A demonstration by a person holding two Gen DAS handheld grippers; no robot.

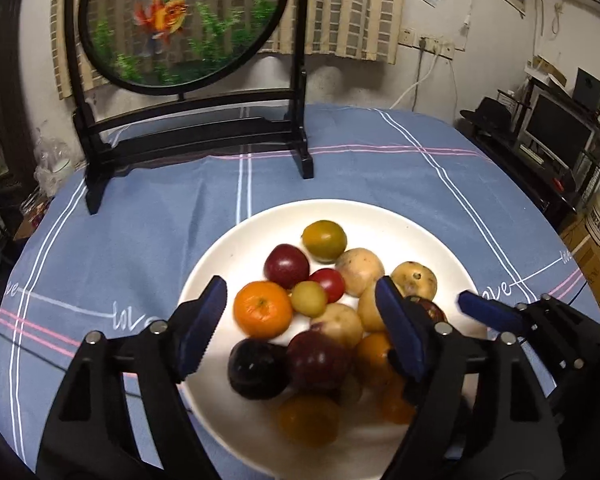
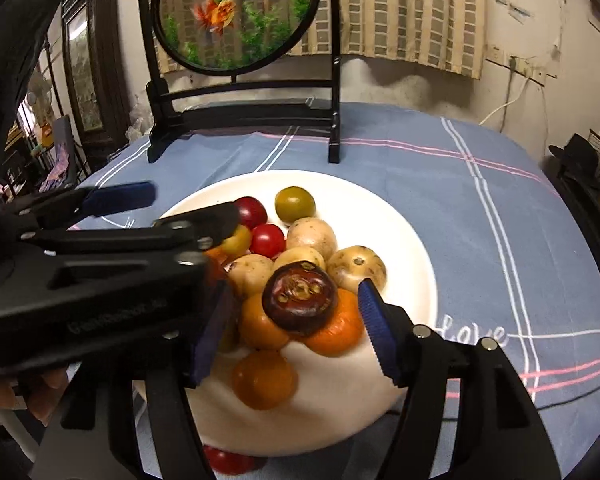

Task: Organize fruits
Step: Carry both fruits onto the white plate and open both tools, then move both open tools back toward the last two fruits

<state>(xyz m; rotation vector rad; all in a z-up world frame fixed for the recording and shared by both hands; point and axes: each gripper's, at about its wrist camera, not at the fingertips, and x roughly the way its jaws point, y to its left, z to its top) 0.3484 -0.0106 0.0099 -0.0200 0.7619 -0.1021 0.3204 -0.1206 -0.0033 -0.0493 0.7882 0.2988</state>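
Observation:
A white plate (image 1: pixel 220 264) on the blue tablecloth holds a heap of several small fruits: an orange mandarin (image 1: pixel 263 309), dark red plums (image 1: pixel 318 360), a red tomato (image 1: pixel 329 283), a green-yellow fruit (image 1: pixel 324 240) and tan fruits (image 1: pixel 359 271). My left gripper (image 1: pixel 302 332) is open and empty, low over the near side of the heap. My right gripper (image 2: pixel 296 332) is open; a dark purple mangosteen (image 2: pixel 300 303) lies on the oranges between its fingers, which stand apart from it. The plate also shows in the right wrist view (image 2: pixel 404 232). The right gripper's blue fingertip (image 1: pixel 488 312) shows in the left view.
A black-framed round goldfish screen (image 1: pixel 188 24) stands at the table's far side. A red tomato (image 2: pixel 228 460) lies off the plate at its near rim. The left gripper (image 2: pixel 100 232) crosses the right view's left side. Shelves with a monitor (image 1: pixel 556 132) stand to the right.

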